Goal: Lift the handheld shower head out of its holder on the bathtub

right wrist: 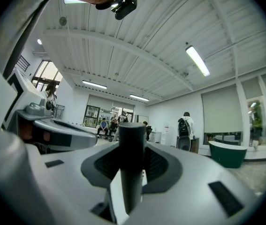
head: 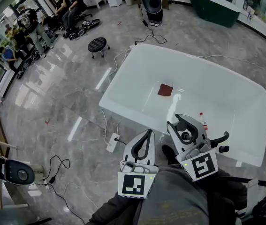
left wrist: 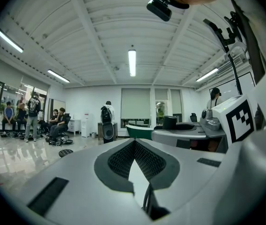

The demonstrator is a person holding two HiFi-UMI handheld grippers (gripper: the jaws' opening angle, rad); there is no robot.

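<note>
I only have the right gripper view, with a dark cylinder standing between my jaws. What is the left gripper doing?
Observer: The left gripper has its jaws together, with nothing between them.
Operator: Where is the tub relative to this shower head?
Observer: In the head view, the right gripper that holds it shows over the near rim of the white bathtub.
Operator: Is anything lying inside the tub?
Observer: Yes, a dark red cloth lies flat on the tub floor, ahead of both grippers.
</note>
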